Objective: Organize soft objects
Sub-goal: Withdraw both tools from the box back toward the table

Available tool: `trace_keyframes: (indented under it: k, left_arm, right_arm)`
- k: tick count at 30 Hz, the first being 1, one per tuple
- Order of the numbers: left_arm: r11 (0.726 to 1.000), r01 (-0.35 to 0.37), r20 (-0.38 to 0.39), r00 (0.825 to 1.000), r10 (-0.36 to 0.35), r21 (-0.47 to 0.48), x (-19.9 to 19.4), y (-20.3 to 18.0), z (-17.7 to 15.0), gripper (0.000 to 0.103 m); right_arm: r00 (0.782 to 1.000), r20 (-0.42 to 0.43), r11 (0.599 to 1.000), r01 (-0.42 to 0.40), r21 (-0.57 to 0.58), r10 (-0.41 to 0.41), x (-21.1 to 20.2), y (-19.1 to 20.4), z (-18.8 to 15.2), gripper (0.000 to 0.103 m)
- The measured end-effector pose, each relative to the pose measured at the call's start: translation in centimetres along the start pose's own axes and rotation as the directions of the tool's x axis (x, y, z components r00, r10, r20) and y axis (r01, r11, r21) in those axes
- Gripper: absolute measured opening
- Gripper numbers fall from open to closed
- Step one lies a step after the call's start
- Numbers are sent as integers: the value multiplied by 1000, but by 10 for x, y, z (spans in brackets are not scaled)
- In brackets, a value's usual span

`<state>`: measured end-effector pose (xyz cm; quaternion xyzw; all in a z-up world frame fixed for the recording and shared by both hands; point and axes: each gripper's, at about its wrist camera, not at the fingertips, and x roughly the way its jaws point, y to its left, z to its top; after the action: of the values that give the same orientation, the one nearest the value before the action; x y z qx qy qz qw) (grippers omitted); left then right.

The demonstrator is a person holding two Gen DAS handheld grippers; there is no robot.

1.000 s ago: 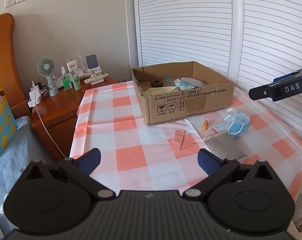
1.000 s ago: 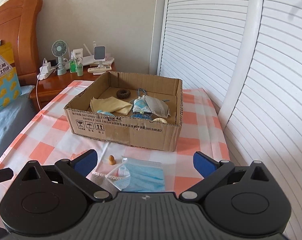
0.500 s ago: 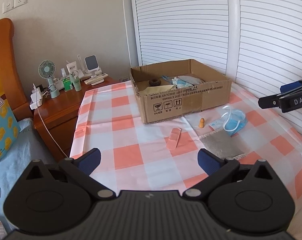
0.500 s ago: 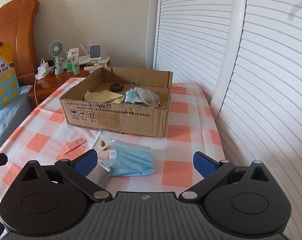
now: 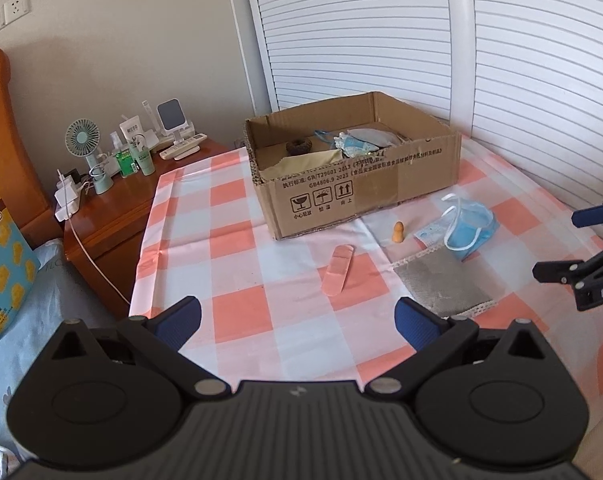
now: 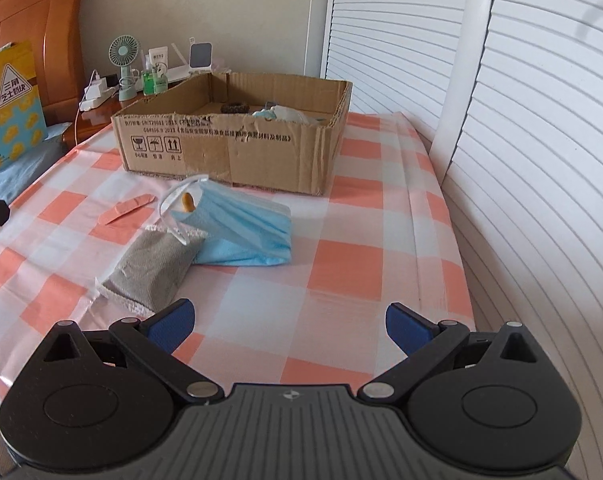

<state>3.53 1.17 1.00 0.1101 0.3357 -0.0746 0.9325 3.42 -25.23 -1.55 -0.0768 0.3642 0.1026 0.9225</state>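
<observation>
On the checked tablecloth (image 5: 237, 312) lie a blue face mask (image 6: 241, 232) (image 5: 471, 228), a grey cloth pad (image 6: 153, 270) (image 5: 441, 282), a pink plaster (image 5: 338, 270) (image 6: 127, 208) and a small orange earplug (image 5: 398, 232) (image 6: 187, 201). Behind them stands an open cardboard box (image 5: 353, 192) (image 6: 237, 148) holding masks, a yellow cloth and a dark hair tie. My left gripper (image 5: 297, 320) is open, low over the near table edge. My right gripper (image 6: 287, 324) (image 5: 569, 244) is open too, just short of the mask and pad.
A wooden nightstand (image 5: 113, 208) at the left carries a small fan (image 5: 85, 148), bottles and a charger. An orange headboard (image 6: 33, 20) and a yellow bag (image 6: 9, 104) are on the bed side. White louvred doors (image 6: 521, 120) run along the right.
Both grippers have drawn back from the box and dropped lower. The right gripper has come down near the table in front of the mask. The objects have not moved.
</observation>
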Motion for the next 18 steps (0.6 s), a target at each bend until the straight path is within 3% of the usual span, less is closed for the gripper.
trace_keyframes:
  k: [8, 18]
  left_arm:
    - [999, 21, -60, 998, -19, 30, 37, -9, 5, 102]
    - [998, 63, -107, 992, -61, 21, 87, -6, 2, 102]
  right_arm:
    - [999, -30, 998, -16, -55, 15, 13, 11, -20, 103]
    - [998, -55, 999, -30, -32, 28, 31, 14, -25, 103]
